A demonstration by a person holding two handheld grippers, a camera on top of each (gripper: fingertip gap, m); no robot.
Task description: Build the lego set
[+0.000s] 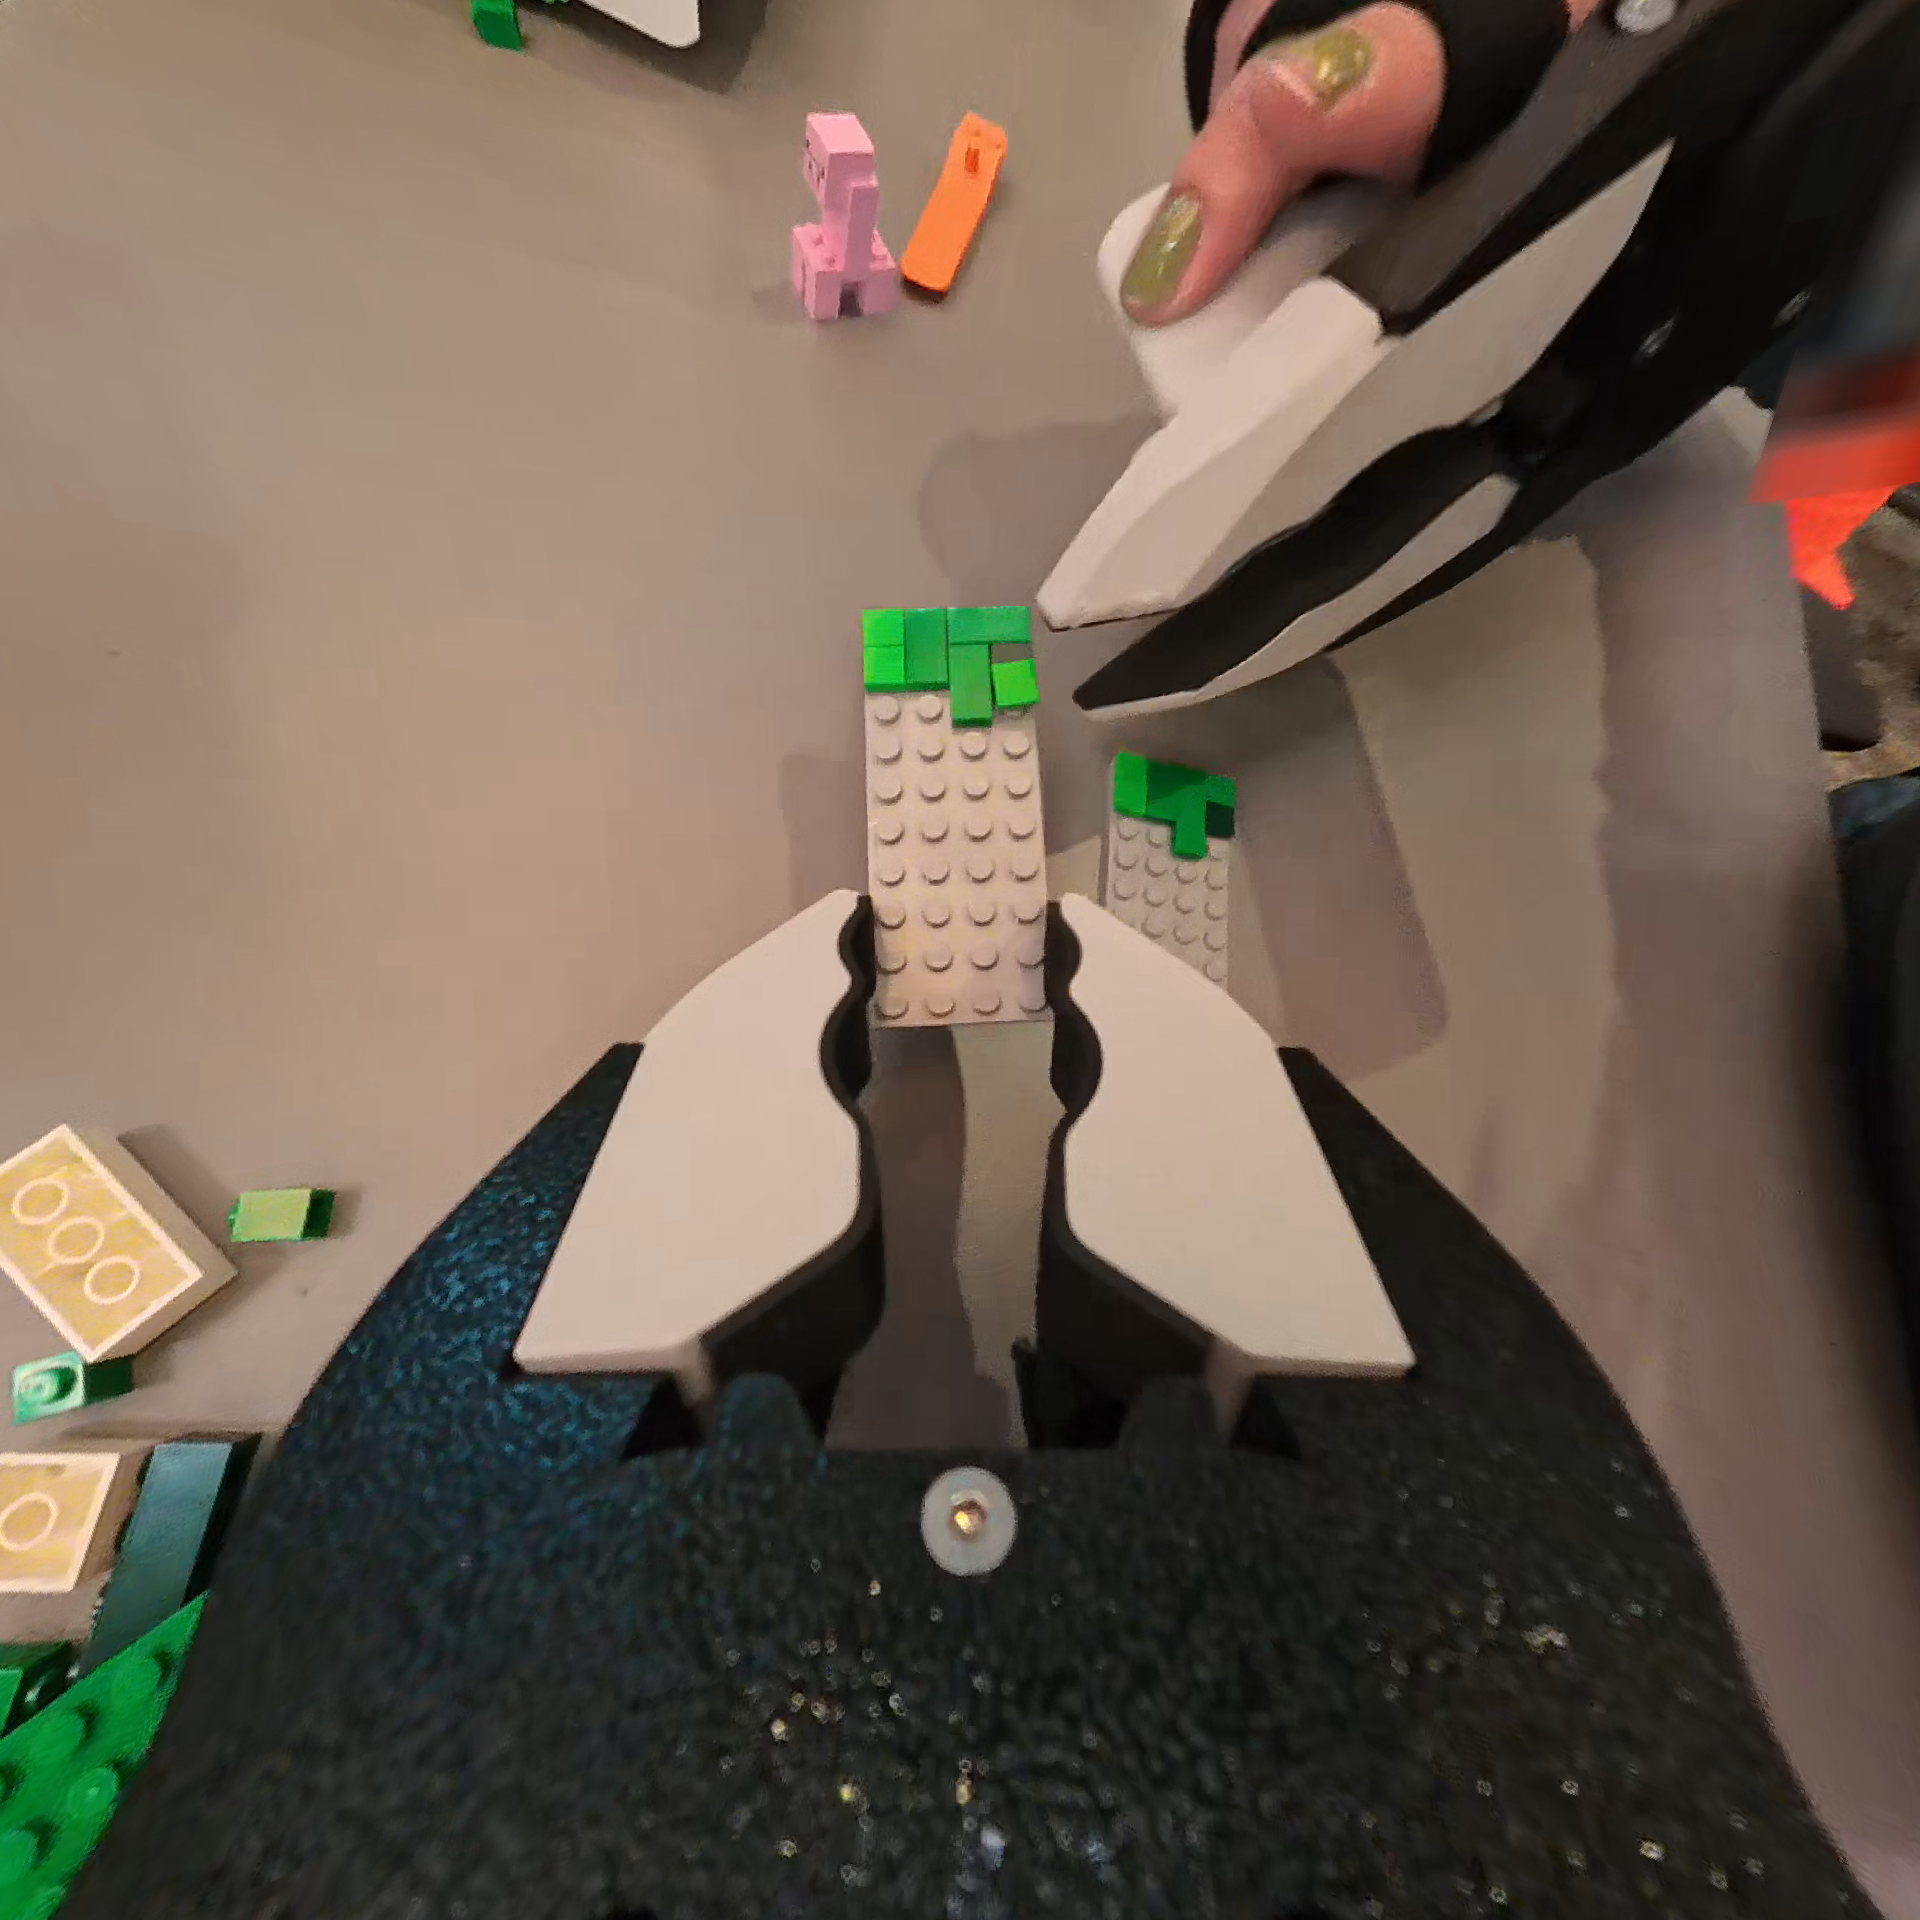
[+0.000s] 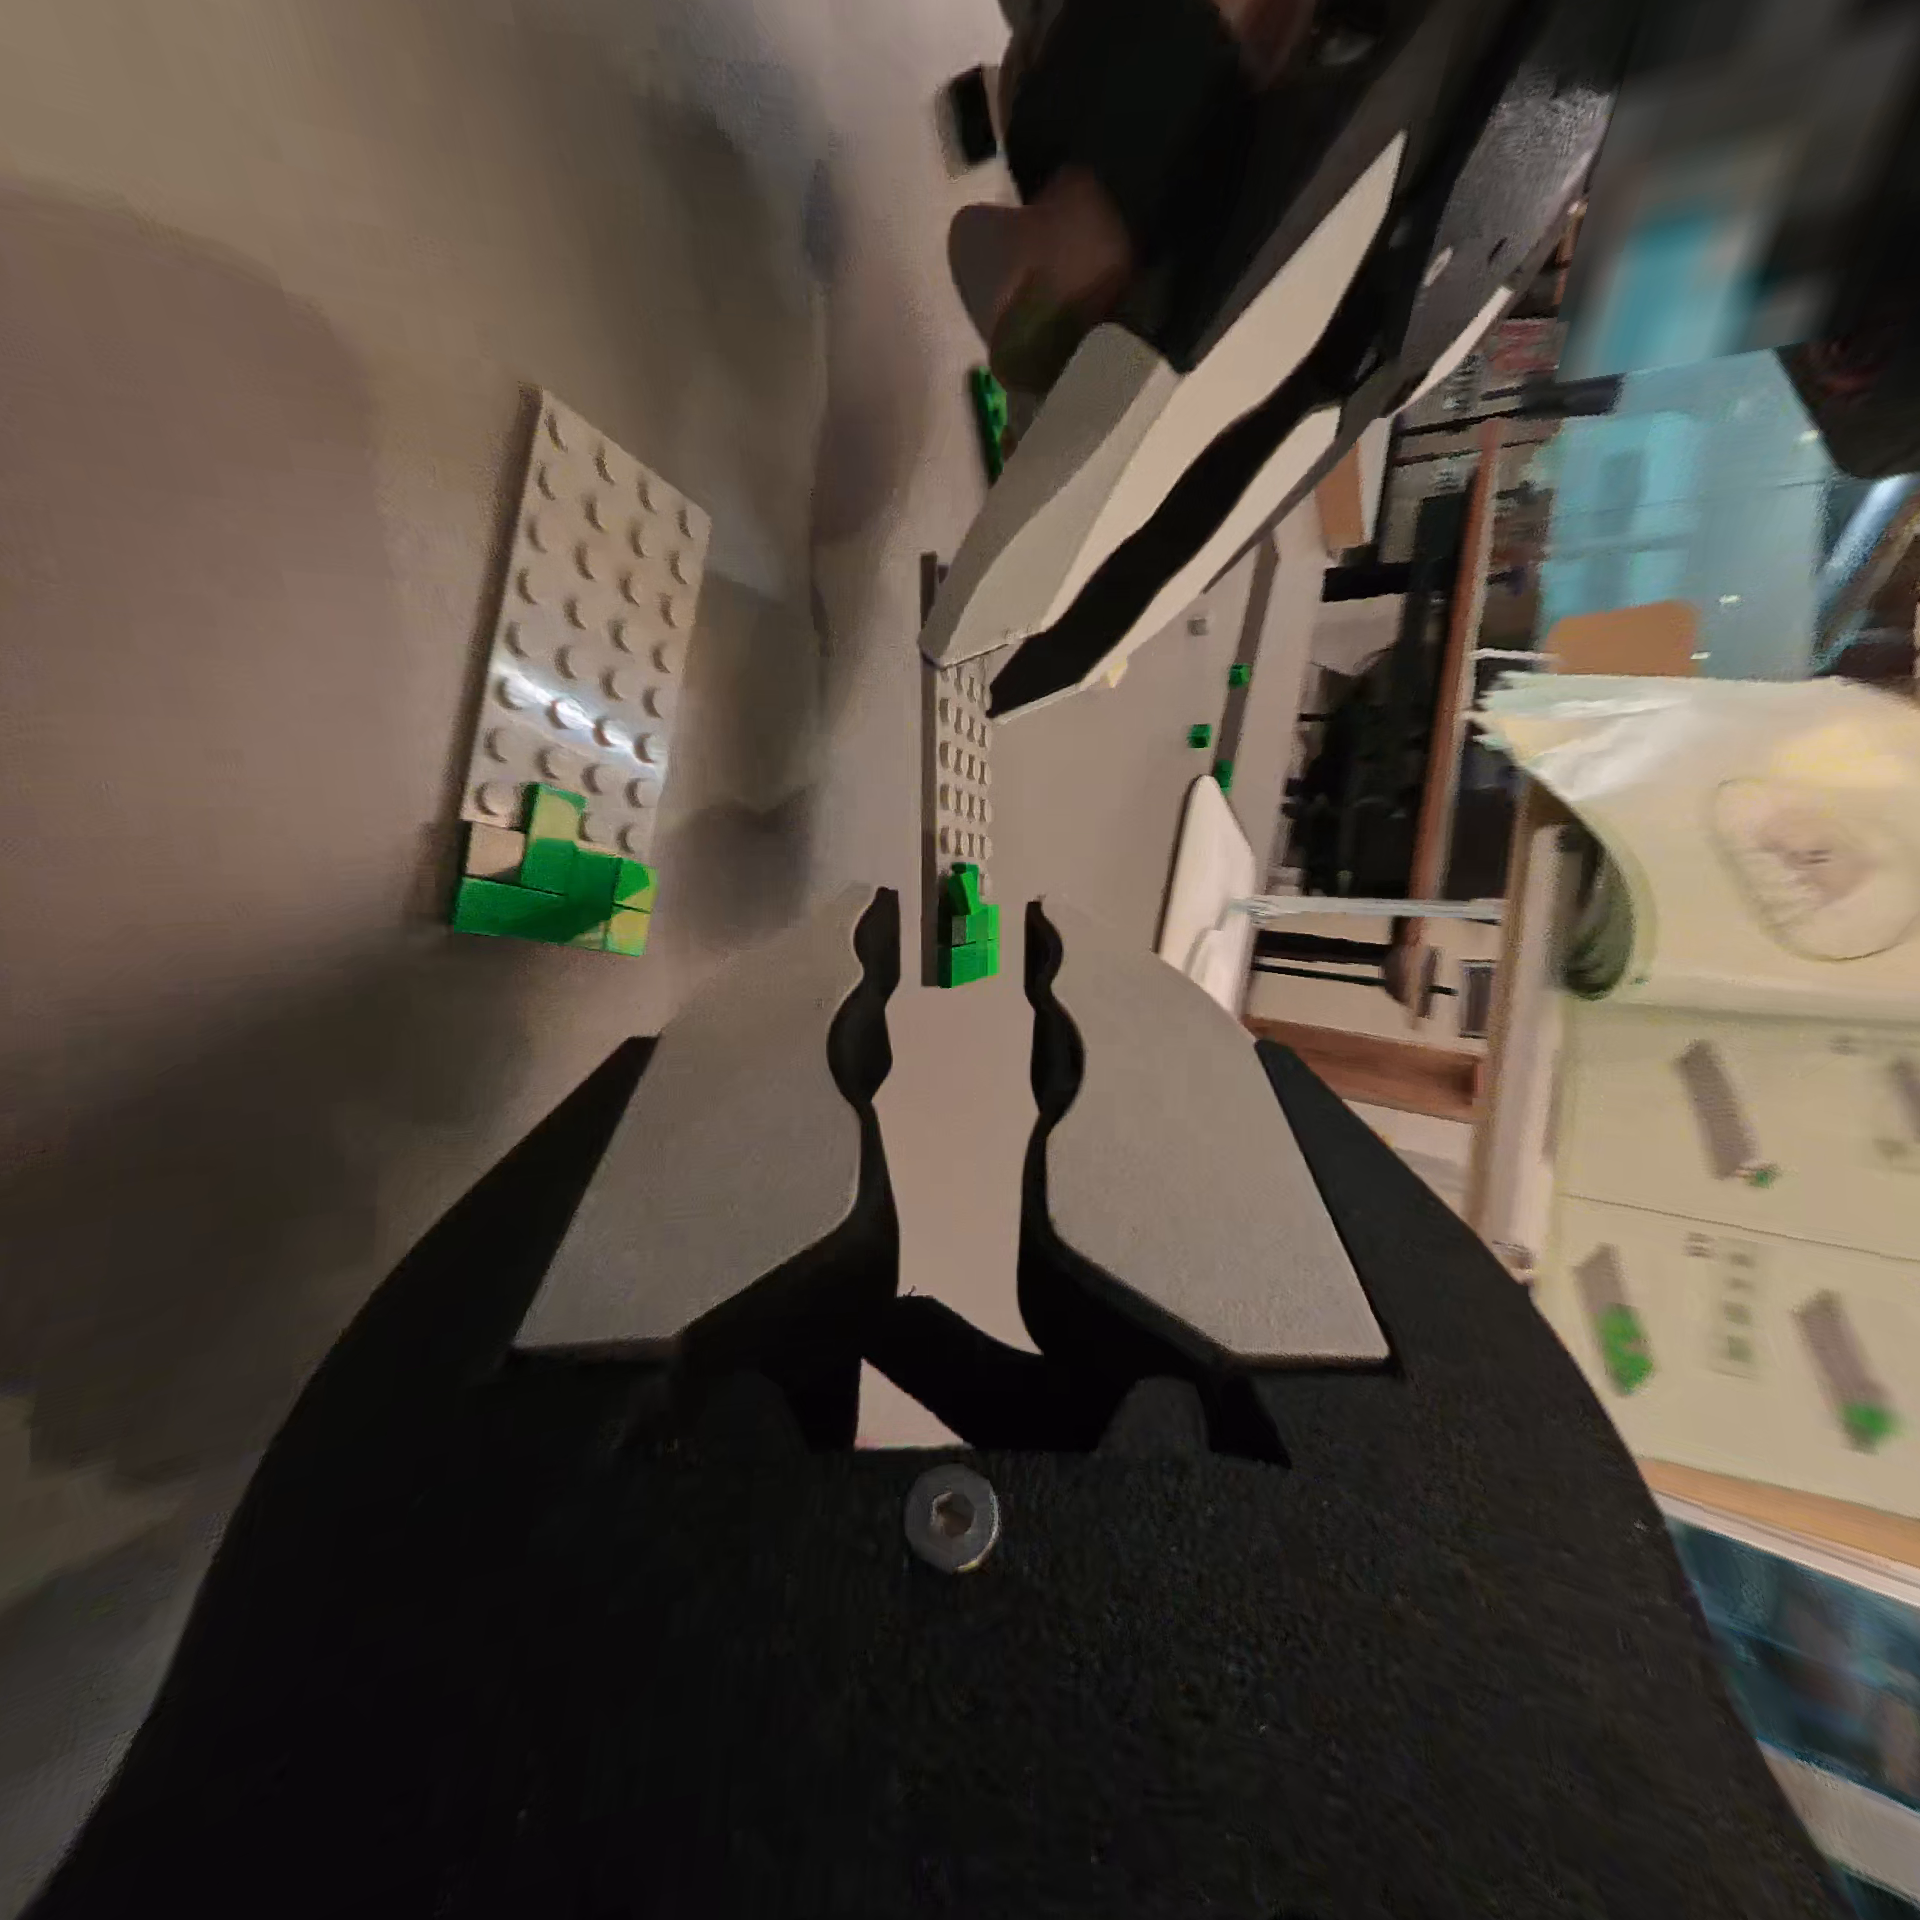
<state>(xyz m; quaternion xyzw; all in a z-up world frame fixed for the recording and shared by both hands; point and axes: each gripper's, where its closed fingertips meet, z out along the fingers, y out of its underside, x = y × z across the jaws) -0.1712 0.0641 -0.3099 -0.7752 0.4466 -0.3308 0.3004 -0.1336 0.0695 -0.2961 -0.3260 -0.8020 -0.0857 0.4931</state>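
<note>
My left gripper (image 1: pixel 956 935) is shut on the near end of a grey studded plate (image 1: pixel 956 831) and holds it above the table. Green tiles (image 1: pixel 945 660) cover the plate's far end. My right gripper (image 1: pixel 1065 655) is open and empty, with its tips just right of that green end. In the right wrist view the held plate (image 2: pixel 956 758) shows edge-on, its green tiles (image 2: pixel 966 935) just beyond my right gripper's (image 2: pixel 961 914) open tips. The left gripper (image 2: pixel 987 665) grips its far end there. A second grey plate with green tiles (image 1: pixel 1169 873) lies on the table; it also shows in the right wrist view (image 2: pixel 592 644).
A pink pig figure (image 1: pixel 842 223) and an orange brick separator (image 1: pixel 954 203) lie farther off. Tan bricks (image 1: pixel 94 1242), small green pieces (image 1: pixel 281 1214) and a green baseplate (image 1: pixel 62 1766) sit at the near left. An instruction booklet (image 2: pixel 1714 1195) lies at the right.
</note>
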